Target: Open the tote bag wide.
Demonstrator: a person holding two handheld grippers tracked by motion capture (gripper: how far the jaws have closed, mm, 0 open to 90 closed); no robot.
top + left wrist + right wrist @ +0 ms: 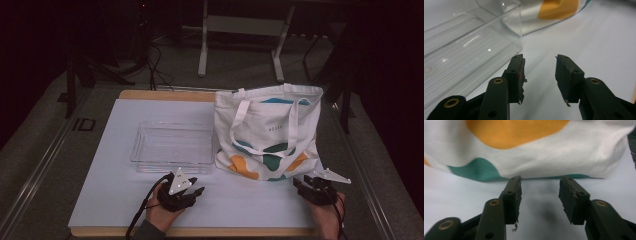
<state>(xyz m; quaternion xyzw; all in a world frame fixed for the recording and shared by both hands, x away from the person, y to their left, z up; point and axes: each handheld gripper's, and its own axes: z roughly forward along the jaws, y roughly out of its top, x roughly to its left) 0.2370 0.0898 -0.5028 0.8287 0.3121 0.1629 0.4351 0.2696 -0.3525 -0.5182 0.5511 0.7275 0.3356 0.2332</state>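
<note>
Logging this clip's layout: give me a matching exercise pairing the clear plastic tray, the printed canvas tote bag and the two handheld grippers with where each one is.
Things:
1. clear plastic tray
2. white canvas tote bag with orange and green shapes
3. left gripper
4. right gripper

Places:
A. just before the tote bag's near right corner, jaws open
B. right half of the white table
C. middle of the table, left of the bag
D. before the tray's near edge, jaws open

Pairs: 1-C, 2-B, 3-D, 4-A
</note>
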